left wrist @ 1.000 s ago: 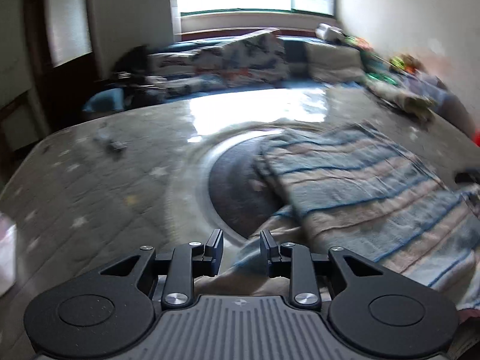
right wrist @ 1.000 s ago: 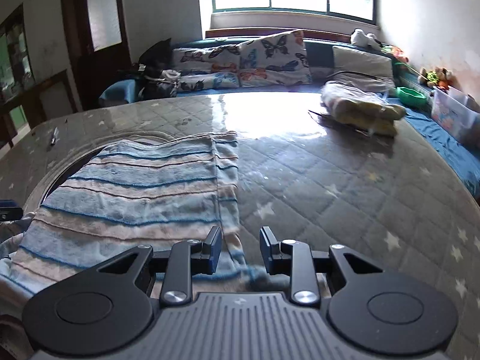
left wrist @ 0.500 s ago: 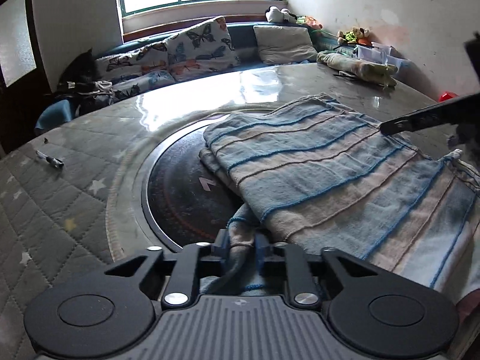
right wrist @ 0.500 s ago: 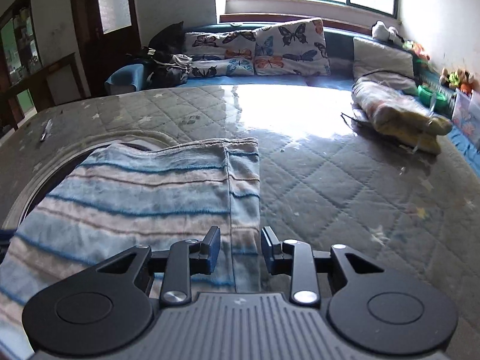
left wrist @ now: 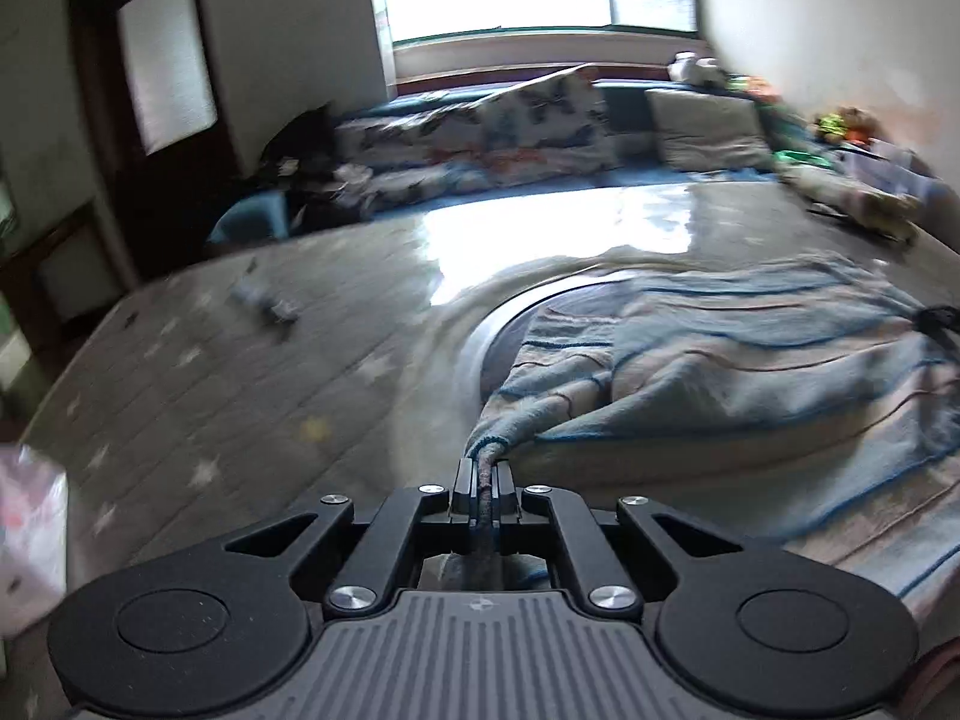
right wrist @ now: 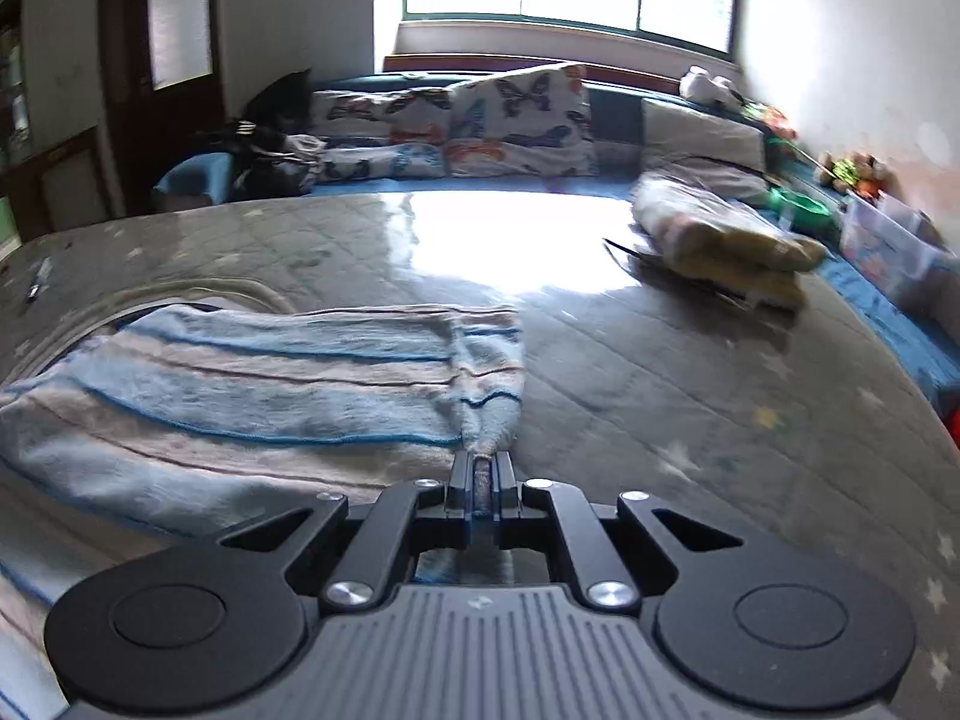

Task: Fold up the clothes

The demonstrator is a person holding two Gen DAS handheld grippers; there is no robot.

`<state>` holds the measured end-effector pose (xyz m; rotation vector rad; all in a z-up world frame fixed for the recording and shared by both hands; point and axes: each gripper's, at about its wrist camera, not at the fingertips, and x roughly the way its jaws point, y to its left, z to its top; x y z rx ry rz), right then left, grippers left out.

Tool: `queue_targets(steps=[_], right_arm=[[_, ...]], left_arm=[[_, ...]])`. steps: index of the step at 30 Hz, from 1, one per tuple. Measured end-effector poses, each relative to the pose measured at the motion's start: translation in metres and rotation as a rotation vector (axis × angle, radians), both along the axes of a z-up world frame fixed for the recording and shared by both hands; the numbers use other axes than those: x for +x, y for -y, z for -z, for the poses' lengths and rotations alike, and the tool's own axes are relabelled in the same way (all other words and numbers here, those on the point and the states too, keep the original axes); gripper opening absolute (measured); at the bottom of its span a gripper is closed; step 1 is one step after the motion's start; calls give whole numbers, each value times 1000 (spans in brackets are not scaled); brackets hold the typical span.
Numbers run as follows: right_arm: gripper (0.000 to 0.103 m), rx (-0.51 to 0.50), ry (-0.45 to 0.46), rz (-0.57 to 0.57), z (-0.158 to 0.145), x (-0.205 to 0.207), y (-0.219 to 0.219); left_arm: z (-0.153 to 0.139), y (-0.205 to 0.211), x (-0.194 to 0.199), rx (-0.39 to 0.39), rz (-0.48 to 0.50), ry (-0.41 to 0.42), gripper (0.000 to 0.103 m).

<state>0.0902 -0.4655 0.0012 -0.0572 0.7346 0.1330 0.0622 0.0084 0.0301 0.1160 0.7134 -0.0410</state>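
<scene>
A blue and beige striped garment point(left wrist: 750, 372) lies spread over the grey quilted table cover, partly over a dark round inset. My left gripper point(left wrist: 483, 474) is shut on the garment's near left corner, and the cloth rises in a pinched ridge from its jaws. In the right wrist view the same striped garment point(right wrist: 270, 378) stretches leftward. My right gripper point(right wrist: 480, 468) is shut on its near right corner, the fabric bunched between the fingers. Both held corners are lifted slightly off the surface.
The quilted star-print cover point(right wrist: 690, 372) extends to the right. A folded yellow bundle point(right wrist: 720, 240) sits at the far right. A small dark object point(left wrist: 273, 309) lies far left. Butterfly-print cushions point(right wrist: 510, 114) line a bench under the window. A dark round inset point(left wrist: 510, 354) shows beside the garment.
Both grippers went from open to shut on the garment's near corners, the left first, then the right. The corners are now pulled up and the views are blurred by motion.
</scene>
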Motion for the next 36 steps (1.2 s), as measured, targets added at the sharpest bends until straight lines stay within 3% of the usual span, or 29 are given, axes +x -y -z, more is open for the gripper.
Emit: queue_targets(steps=[5,13,15,17,21,27,30,33,35,36], right_arm=[[10,-7,-42,-12,2,-7,3],[23,25,-21,-33,-17,16,4],[26,31,-26,-29,-17,28,5],[27,36,-37,-31,-14,40,5],[33,45,-54,-30,-11,62,5],[35,36,-87,-39,0,89,2],[34,34,-86,-50,4,92,2],[25,31,-85,-65,4,92,0],[9,37,-87,-82,3,92,-2],[7,31,-85,-88,2,92,-4]], left_arm=[[2,-11,2,-47,0,-65,10],[-18,-3,43,-59,58,-25,16],[-15,7,60,-44,79,-36,24],[-12,17,78,-29,101,-46,48],[-2,29,108,-12,133,-60,49],[18,35,132,-18,162,-112,48],[21,35,131,-23,182,-99,47],[22,37,129,-23,217,-81,27],[22,39,127,-12,239,-64,6],[21,40,126,7,240,-51,5]])
